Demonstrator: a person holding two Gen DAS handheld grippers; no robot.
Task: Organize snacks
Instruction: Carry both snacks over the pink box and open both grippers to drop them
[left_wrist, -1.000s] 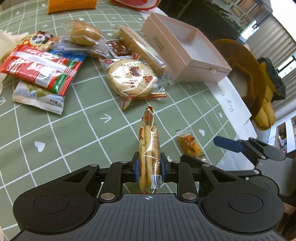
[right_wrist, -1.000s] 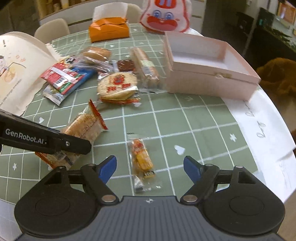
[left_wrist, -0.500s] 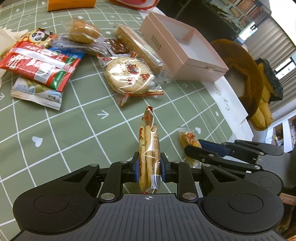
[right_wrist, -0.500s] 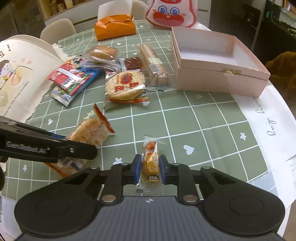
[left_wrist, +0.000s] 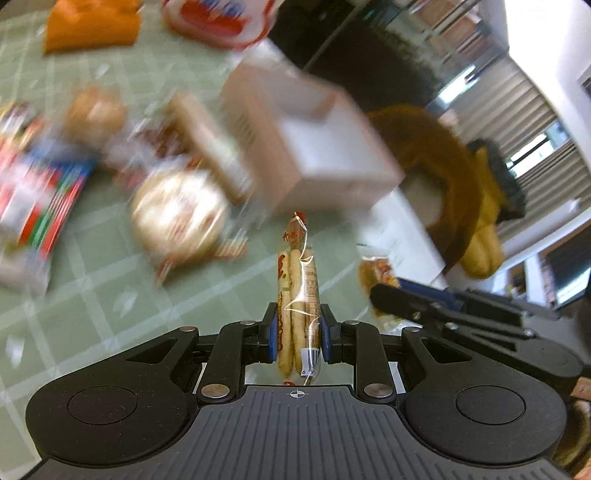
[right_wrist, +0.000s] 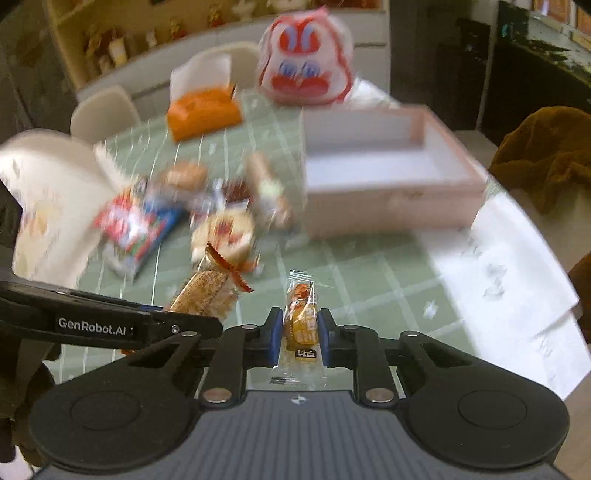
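My left gripper (left_wrist: 295, 338) is shut on a long clear packet of biscuit sticks (left_wrist: 297, 291), held above the green grid tablecloth (left_wrist: 110, 291). My right gripper (right_wrist: 300, 338) is shut on a small orange snack packet (right_wrist: 301, 317), lifted off the table. The open pink box (right_wrist: 388, 177) stands ahead to the right; it also shows in the left wrist view (left_wrist: 314, 147). The left gripper and its biscuit packet (right_wrist: 207, 291) show at the left of the right wrist view. Both views are motion-blurred.
Several wrapped snacks lie in a pile left of the box, among them a round rice cracker (left_wrist: 181, 218) and a red-and-blue packet (right_wrist: 136, 225). An orange tissue box (right_wrist: 203, 110) and a red-and-white bag (right_wrist: 306, 70) stand at the back. White paper (right_wrist: 498, 273) covers the table's right edge.
My right gripper shut on the small orange packet and lifted it. Both grippers have moved forward toward the pink box, each with its packet.
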